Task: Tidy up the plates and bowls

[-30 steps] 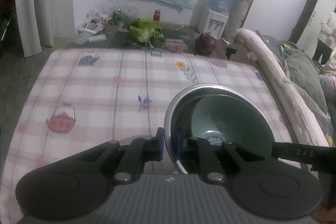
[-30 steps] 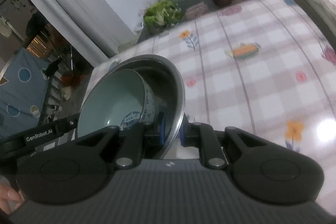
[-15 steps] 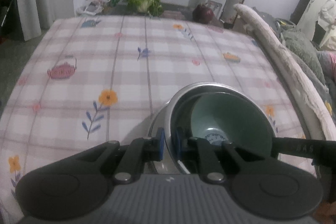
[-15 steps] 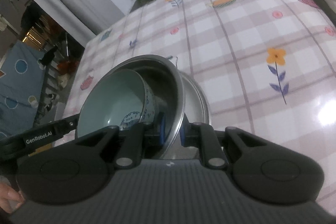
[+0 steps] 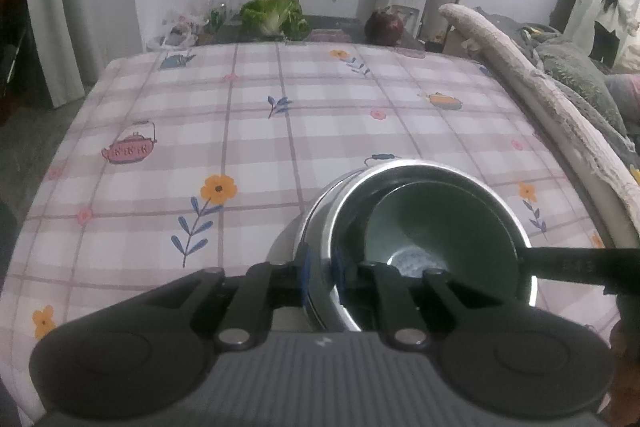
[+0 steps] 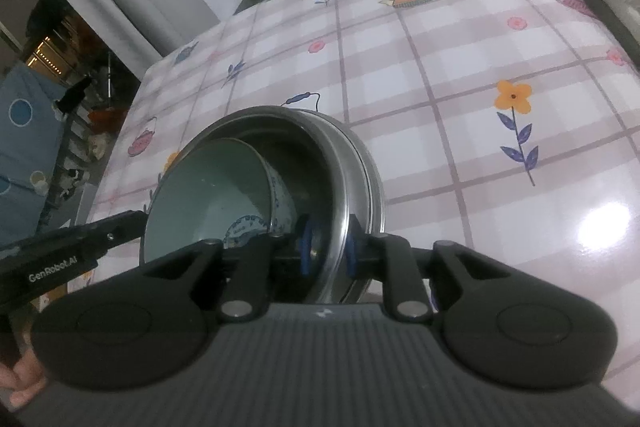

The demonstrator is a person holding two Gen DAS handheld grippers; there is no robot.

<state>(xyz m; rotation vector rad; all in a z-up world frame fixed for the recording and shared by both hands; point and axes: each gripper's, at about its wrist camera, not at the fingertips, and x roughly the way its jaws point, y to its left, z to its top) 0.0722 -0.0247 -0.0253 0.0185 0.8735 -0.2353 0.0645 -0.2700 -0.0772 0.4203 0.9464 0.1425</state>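
A steel bowl [image 5: 432, 175] [image 6: 312, 143] holds a tilted pale green ceramic bowl [image 5: 432, 227] [image 6: 208, 195]. It sits nested in a second steel bowl [image 5: 316, 211] [image 6: 370, 171] on the plaid tablecloth [image 5: 240, 147]. My left gripper [image 5: 320, 269] straddles the near-left rim; its jaws are opening, though its blue pads still look tight on the rim. On the opposite rim my right gripper [image 6: 327, 247] also has opening jaws, its pads a little off the metal with the rim between them. Each gripper's finger shows in the other's view.
A green cabbage [image 5: 276, 13] and a purple cabbage [image 5: 384, 25] lie beyond the table's far edge. A rolled blanket [image 5: 540, 95] runs along the right side. A person [image 5: 616, 15] stands far right. A hand [image 6: 20, 387] shows at the lower left.
Both grippers came down with the steel bowl and set it into a second steel bowl on the table. The right pads have spread slightly.
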